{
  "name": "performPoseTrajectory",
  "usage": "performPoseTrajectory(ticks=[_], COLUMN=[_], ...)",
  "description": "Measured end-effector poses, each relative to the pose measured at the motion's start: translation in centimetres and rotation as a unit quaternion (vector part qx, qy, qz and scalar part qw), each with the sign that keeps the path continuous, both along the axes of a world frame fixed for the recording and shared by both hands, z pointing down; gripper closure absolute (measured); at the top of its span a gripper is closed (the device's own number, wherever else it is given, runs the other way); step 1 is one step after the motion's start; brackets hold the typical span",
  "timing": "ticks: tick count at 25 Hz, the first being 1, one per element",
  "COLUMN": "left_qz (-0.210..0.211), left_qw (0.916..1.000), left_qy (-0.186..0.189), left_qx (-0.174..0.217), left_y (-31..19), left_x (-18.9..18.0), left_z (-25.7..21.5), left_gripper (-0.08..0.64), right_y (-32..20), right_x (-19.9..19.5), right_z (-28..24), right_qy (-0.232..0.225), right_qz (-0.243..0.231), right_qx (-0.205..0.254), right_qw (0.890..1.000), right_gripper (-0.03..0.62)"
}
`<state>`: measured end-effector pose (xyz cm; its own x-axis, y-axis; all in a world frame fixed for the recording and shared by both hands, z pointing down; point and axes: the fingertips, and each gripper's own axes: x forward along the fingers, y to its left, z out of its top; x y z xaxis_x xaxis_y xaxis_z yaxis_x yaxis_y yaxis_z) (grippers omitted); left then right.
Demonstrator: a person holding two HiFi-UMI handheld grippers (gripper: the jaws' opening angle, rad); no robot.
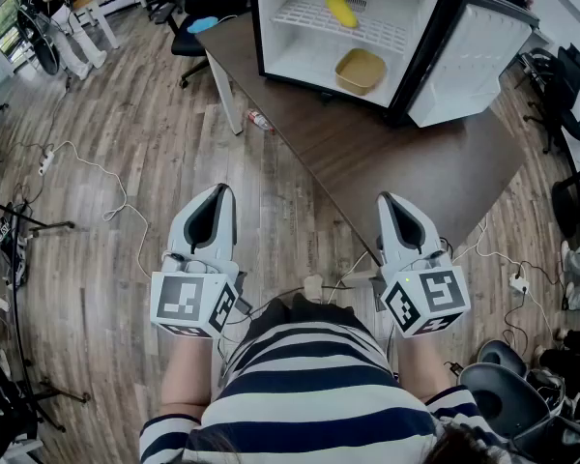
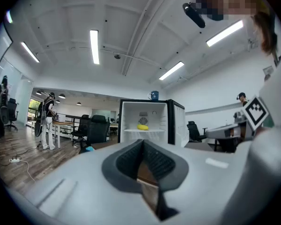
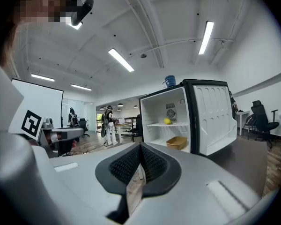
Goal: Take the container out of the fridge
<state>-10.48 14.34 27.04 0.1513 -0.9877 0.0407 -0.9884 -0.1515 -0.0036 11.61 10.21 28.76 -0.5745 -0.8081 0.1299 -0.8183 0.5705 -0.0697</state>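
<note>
Container (image 3: 177, 143) shows in the right gripper view, not the left.

The fridge (image 1: 300, 58) stood on the table (image 1: 416, 172); inside it, the container (image 1: 360, 71) sat below the shelf (image 1: 300, 15) (door (image 1: 469, 61) open rightward).

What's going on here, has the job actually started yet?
Not really. A person holds the left gripper and the right gripper low, close to the body and short of the table. Both have their fingers closed with nothing between them. The fridge stands on the table with its door open. The tan container sits untouched on the fridge floor, below a yellow item on the shelf.
</note>
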Motion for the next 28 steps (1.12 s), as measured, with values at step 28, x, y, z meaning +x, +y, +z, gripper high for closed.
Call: performPoseTrajectory(ticks=[28], left_qz=[0.028], left_qw=[0.9991], left_qy=[-0.006], left_qx=[-0.030], left_y=[-4.8], left_x=[2.7], left_z=[2.2], left_gripper=[0.560], right_y=[-3.7], right_x=[2.3], right_z=[2.8], right_qy=[-0.025], right_qz=[0.040], right_qx=[-0.037], right_qw=[0.998], right_gripper=[0.598])
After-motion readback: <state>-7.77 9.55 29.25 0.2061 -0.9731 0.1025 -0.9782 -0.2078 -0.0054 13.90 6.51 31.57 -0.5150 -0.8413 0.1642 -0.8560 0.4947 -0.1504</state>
